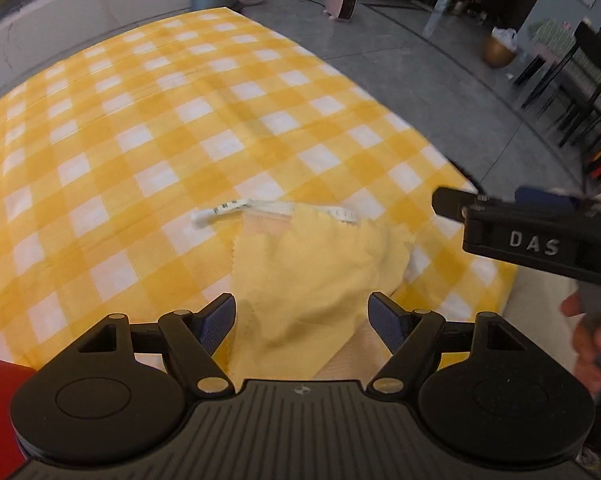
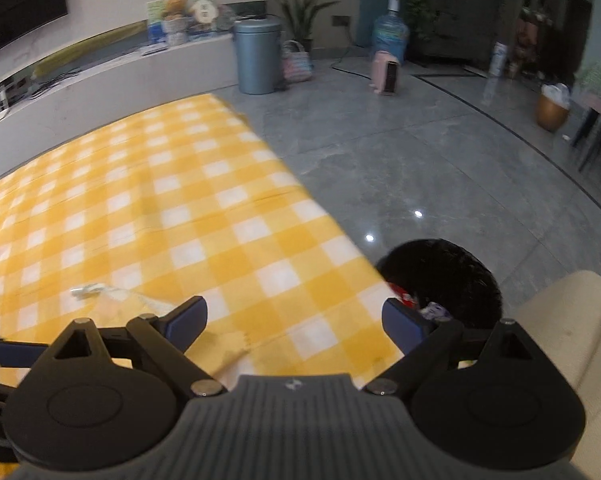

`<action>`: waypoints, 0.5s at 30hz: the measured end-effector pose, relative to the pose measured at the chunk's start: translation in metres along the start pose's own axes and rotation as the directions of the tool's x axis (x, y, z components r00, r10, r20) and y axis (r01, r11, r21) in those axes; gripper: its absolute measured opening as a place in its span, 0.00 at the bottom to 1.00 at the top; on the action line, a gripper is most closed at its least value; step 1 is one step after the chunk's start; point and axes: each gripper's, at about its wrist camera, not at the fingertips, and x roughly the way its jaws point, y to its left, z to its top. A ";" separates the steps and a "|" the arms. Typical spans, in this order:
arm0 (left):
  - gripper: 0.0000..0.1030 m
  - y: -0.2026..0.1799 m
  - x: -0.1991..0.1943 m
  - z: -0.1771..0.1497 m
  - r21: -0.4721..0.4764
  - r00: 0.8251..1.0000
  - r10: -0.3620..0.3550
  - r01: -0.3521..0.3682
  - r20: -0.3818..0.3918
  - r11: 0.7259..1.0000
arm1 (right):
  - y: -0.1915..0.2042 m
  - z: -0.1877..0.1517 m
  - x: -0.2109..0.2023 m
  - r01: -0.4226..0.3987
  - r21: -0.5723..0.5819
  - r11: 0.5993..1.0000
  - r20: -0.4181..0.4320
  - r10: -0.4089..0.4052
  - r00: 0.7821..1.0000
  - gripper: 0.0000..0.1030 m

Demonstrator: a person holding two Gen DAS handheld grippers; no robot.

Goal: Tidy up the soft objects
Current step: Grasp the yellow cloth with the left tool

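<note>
A pale yellow cloth (image 1: pixel 312 276) with pinked edges lies rumpled on the near part of the worktop (image 1: pixel 140 128), which is covered in a yellow-and-white checked cloth. Its near end runs down between the fingers of the left tongs (image 1: pixel 302 320), whose jaws stand wide, the blue pads clear of the fabric on both sides. A white tape measure (image 1: pixel 260 208) lies touching the cloth's far edge; its small printed marks are too blurred to read.

In the right wrist view only a corner of the yellow cloth (image 2: pixel 220 344) shows, the rest hidden behind the right tongs (image 2: pixel 294 320), which are also wide and hold nothing. The tape measure (image 2: pixel 88 290) appears there as a faint white scrap.

In the left wrist view the right tongs (image 1: pixel 452 204) enter from the right edge, cut off, with raised letters "DAS" on the black body. Fingers of the person's hand (image 1: pixel 592 340) grip the handle below it.

Beyond the worktop's right edge a black furry thing (image 2: pixel 448 276) sits on the grey floor, partly hidden, with something red and white at its near side that cannot be made out.
</note>
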 end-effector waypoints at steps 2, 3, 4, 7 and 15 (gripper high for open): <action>0.86 -0.004 0.010 -0.002 0.010 0.999 -0.018 0.019 -0.027 1.000 | 0.003 0.001 -0.005 -0.033 -0.007 0.999 0.026 0.033 0.999 0.90; 0.86 -0.005 0.015 -0.004 0.014 0.999 -0.010 0.011 -0.036 1.000 | 0.003 0.001 -0.007 -0.042 -0.008 0.999 0.037 0.042 0.998 0.90; 0.86 -0.008 0.016 -0.006 0.035 1.000 0.012 -0.012 -0.012 0.999 | 0.005 0.001 -0.008 -0.043 -0.011 0.999 0.043 0.044 0.998 0.90; 0.87 -0.019 0.021 -0.012 0.134 0.995 0.098 -0.101 0.033 0.986 | 0.005 0.001 -0.007 -0.038 -0.010 0.999 0.035 0.038 0.999 0.90; 0.15 -0.008 0.007 -0.014 0.119 0.992 0.116 -0.122 0.054 0.985 | 0.002 -0.001 -0.003 -0.049 0.001 0.999 0.014 0.049 0.999 0.90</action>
